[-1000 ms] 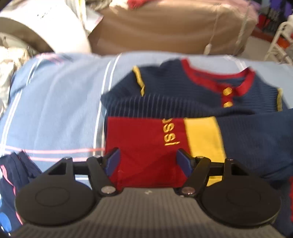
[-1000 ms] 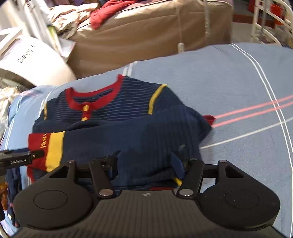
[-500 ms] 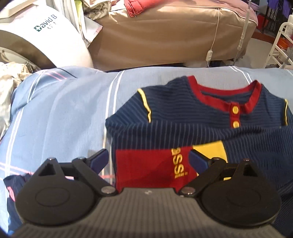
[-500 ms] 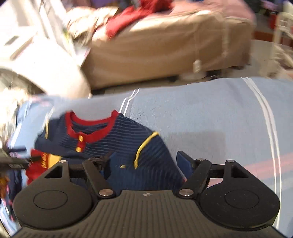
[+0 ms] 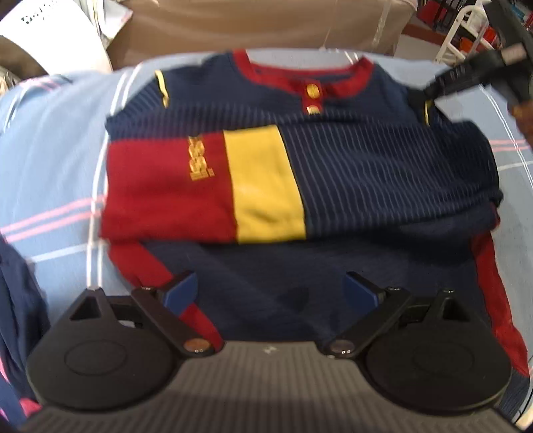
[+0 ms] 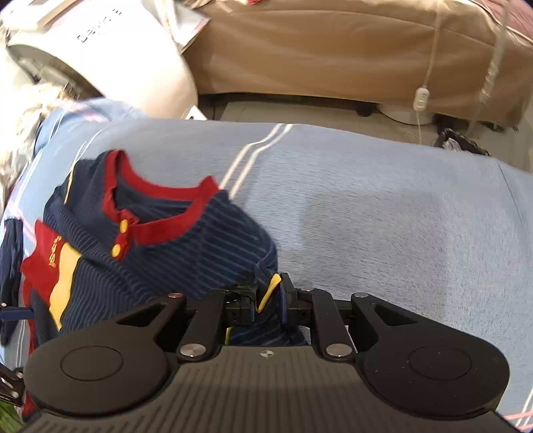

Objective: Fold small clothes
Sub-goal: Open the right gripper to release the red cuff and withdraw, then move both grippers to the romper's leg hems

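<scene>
A small navy striped shirt (image 5: 366, 160) with a red collar, yellow buttons and a red and yellow folded sleeve lies on the light blue striped sheet (image 5: 50, 150). My left gripper (image 5: 269, 293) is open and empty, hovering over the shirt's lower part. My right gripper (image 6: 269, 293) is shut on the shirt's (image 6: 200, 239) yellow-piped shoulder edge. It also shows in the left wrist view (image 5: 466, 80) at the shirt's top right corner.
Another dark garment (image 5: 16, 316) lies at the left of the sheet. A brown covered bed (image 6: 333, 50) and a white machine (image 6: 116, 60) stand beyond the far edge. A white rack (image 5: 466, 30) is at the far right.
My right gripper has moved to the shirt's right shoulder and shut on it. My left gripper has pulled back toward the hem and stays open.
</scene>
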Tool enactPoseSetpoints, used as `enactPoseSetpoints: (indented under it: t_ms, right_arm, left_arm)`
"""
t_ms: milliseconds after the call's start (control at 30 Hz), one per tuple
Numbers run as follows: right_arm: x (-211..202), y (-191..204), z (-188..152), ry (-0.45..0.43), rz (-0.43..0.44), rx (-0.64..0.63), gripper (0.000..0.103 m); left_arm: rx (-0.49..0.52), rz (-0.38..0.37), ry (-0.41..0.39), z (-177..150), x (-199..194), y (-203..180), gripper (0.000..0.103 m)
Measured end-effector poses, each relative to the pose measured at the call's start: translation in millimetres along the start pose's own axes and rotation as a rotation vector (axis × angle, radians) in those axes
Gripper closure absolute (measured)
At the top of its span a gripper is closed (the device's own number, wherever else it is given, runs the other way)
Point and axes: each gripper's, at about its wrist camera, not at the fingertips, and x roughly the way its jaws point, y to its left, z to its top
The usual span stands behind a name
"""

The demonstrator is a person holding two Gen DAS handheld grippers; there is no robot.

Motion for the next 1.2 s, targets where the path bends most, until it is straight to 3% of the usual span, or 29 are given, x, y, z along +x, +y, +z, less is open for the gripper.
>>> enactPoseSetpoints:
  t_ms: [133, 267, 467, 533, 600, 633, 667, 733, 833, 967, 1200]
  right_arm:
    - [-3, 2, 17, -0.004, -0.111, -0.095, 0.084]
    - [6, -1, 36, -0.022, -0.214, -0.101, 0.084]
    - [31, 22, 32, -0.009, -0.361, -0.18, 0.081]
    - [28, 27, 26, -0.033, -0.396, -0.23, 0.066]
    - [13, 30, 22, -0.078, -0.413, -0.225, 0.021]
    - [1, 31, 18, -0.124, -0.42, -0.205, 0.013]
    - [-12, 30, 14, -0.177, -0.424, -0.182, 0.001]
    - [-37, 31, 2, -0.237, -0.403, -0.121, 0.0]
    - [-66, 37, -23, -0.262, -0.307, -0.032, 0.0]
    - [-97, 59, -73, -0.263, -0.211, 0.03, 0.0]
    - [-123, 98, -159, -0.23, -0.162, 0.063, 0.0]
  left_arm:
    - [-0.013, 0.002, 0.007, -4, 1, -2, 0.008]
    - [-0.044, 0.011, 0.004, -4, -2, 4, 0.007]
    - [-0.071, 0.037, 0.012, -5, -5, 13, 0.007]
    - [-0.071, 0.04, 0.006, -4, -7, 13, 0.007]
    - [-0.069, 0.041, 0.0, -4, -9, 11, 0.007]
    - [-0.068, 0.037, -0.006, -3, -9, 11, 0.006]
    - [-0.067, 0.035, -0.011, -3, -10, 11, 0.006]
    - [-0.062, 0.038, -0.011, -3, -11, 9, 0.005]
    - [-0.052, 0.041, -0.004, -5, -11, 5, 0.005]
    - [-0.031, 0.043, -0.01, -10, -17, -1, 0.005]
    - [0.023, 0.056, -0.034, -31, -35, -6, 0.003]
